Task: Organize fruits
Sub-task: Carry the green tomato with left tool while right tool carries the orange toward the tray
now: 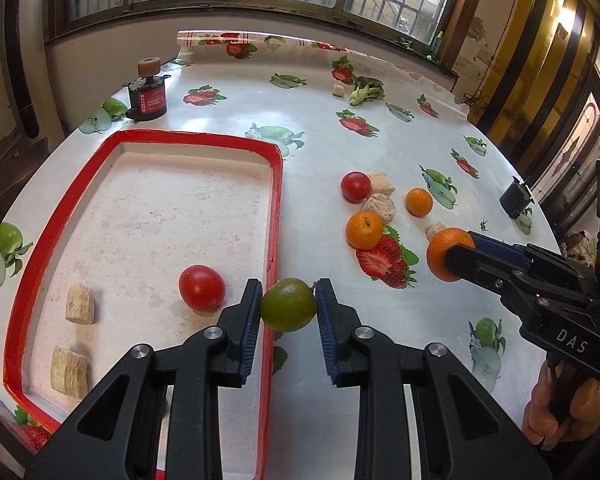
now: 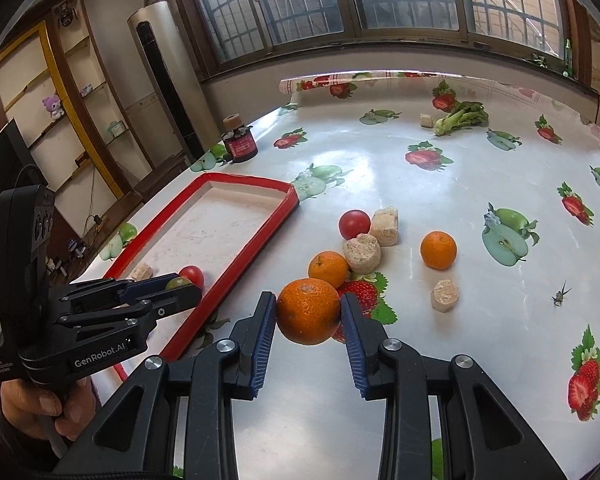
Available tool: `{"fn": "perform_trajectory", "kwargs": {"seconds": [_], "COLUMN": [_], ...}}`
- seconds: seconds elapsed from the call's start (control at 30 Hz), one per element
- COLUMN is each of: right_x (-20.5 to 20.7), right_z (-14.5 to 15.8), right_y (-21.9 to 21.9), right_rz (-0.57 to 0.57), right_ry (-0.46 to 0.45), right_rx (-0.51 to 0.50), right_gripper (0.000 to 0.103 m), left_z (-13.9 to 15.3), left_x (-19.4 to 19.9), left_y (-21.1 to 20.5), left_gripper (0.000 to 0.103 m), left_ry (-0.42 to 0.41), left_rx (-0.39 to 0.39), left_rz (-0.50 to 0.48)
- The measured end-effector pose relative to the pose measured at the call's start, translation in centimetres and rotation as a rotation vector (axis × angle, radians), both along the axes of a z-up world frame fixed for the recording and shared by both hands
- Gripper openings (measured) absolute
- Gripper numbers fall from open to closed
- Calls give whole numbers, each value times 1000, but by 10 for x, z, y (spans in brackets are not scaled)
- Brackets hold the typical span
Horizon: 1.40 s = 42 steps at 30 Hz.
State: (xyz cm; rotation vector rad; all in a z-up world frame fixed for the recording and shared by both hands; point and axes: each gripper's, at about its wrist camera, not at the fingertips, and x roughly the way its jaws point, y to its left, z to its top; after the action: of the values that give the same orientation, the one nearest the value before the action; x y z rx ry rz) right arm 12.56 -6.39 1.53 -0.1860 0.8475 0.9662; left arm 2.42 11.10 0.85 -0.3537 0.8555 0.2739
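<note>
Left claw (image 1: 288,304) pinches green tomato (image 1: 288,305) above tray (image 1: 277,200) edge; right claw (image 2: 309,312) clamps orange (image 2: 308,311). Round fruit may slip or roll off the surface.

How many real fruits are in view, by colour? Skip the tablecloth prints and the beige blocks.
Orange round citrus fruits: 3
Red smooth tomatoes: 2
Green oval tomato: 1
Total: 6

Tomato (image 1: 201,287) in tray (image 1: 277,200), oranges (image 1: 364,230) right of it
</note>
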Motion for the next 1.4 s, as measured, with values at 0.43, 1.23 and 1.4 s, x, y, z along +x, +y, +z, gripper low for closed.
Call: {"fn": "perform_trajectory", "kwargs": {"seconds": [0.43, 1.23, 1.4], "right_x": [-11, -18, -18], "right_z": [0, -6, -9], "right_y": [21, 74, 93], "right_rz": [48, 127, 144], "right_ry": [-1, 18, 20], "right_rx": [0, -21, -27], "right_gripper": [34, 34, 34], "left_z": [-2, -12, -12], "left_x": [-10, -23, -26], "left_y": [21, 66, 83], "left_gripper": [25, 25, 25], "left_ry": [0, 12, 17], "left_rx": [-9, -24, -23], "left_rz": [51, 130, 161]}}
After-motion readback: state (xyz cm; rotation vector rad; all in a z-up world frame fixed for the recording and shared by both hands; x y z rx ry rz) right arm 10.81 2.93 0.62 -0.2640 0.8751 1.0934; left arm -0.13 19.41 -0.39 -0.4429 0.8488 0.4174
